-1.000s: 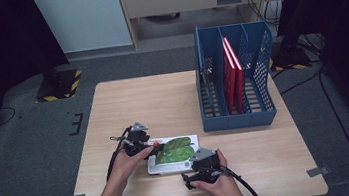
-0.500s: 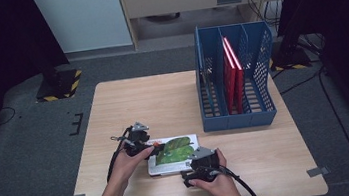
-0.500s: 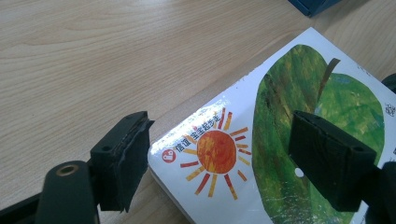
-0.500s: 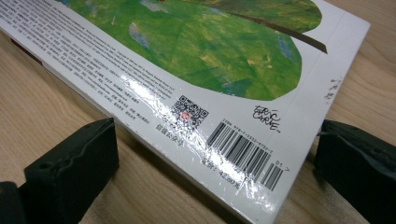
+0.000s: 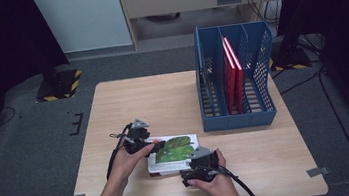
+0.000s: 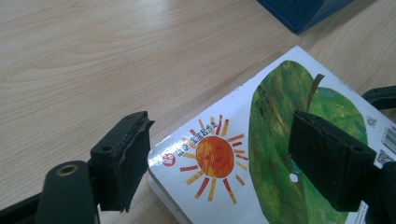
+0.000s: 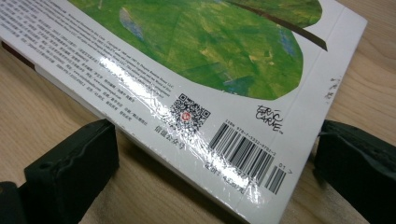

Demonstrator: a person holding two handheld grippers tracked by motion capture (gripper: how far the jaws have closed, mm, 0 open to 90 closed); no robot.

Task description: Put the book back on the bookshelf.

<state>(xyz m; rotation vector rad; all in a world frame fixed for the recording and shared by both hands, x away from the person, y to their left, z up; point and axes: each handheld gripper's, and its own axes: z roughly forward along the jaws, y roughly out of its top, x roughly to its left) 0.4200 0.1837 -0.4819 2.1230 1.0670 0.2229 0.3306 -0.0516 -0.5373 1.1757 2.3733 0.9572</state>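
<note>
The surface (image 5: pixel 128 103) carries a blue file rack (image 5: pixel 235 83) at the far right; the picture book (image 5: pixel 174 151) lies flat near the front edge. Its barcode corner is straddled by the right tool (image 7: pixel 212 175), jaws wide, seemingly not yet pressing. The left tool (image 6: pixel 233 163) hovers open over the sun corner. The corner should be gripped squarely before lifting.

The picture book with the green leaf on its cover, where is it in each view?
High view: book lies flat at the table's near edge, between both grippers.
Left gripper view: lower right, sun corner between the jaws.
Right gripper view: barcode corner between the jaws.
Shared landmark: the green leaf.
</note>
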